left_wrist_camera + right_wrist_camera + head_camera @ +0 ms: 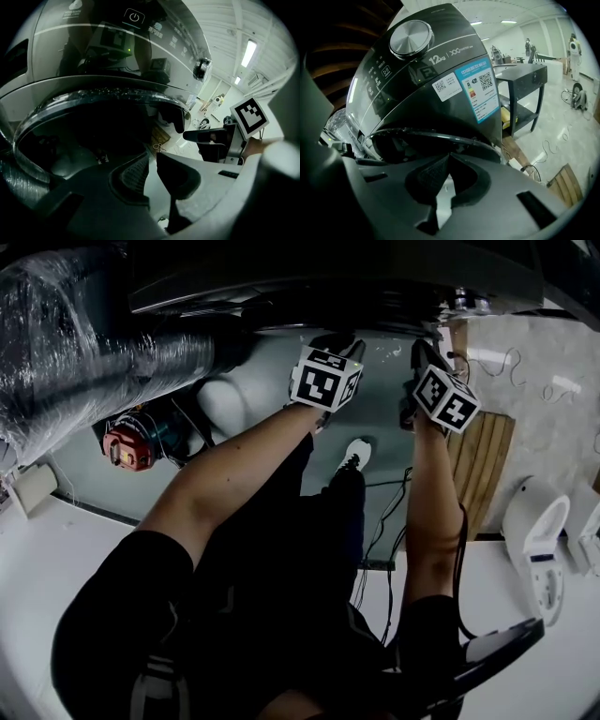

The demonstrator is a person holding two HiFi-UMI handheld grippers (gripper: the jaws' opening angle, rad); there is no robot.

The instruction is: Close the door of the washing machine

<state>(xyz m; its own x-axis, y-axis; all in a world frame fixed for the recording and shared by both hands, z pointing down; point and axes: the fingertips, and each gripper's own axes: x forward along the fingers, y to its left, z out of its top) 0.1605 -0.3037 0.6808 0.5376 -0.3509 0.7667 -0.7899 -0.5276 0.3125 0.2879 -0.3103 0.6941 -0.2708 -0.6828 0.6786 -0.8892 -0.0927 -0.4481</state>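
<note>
The dark grey washing machine (440, 61) fills both gripper views, its silver knob (410, 37) above. Its round glass door (93, 96) with a shiny rim (440, 137) lies just beyond both pairs of jaws; whether it is latched I cannot tell. My left gripper (151, 161) is open by a narrow gap with nothing in it, close below the door's rim. My right gripper (449, 157) is shut on nothing, its tips meeting under the rim. In the head view both marker cubes, left (325, 379) and right (446, 397), sit side by side at the machine's front edge (309, 292).
A foil-wrapped hose (75, 343) runs at the upper left, a red device (127, 446) on the floor below it. A wooden pallet (487, 465), loose cables (511, 362) and a white appliance (539, 531) lie to the right. A black table (525, 77) stands beside the machine.
</note>
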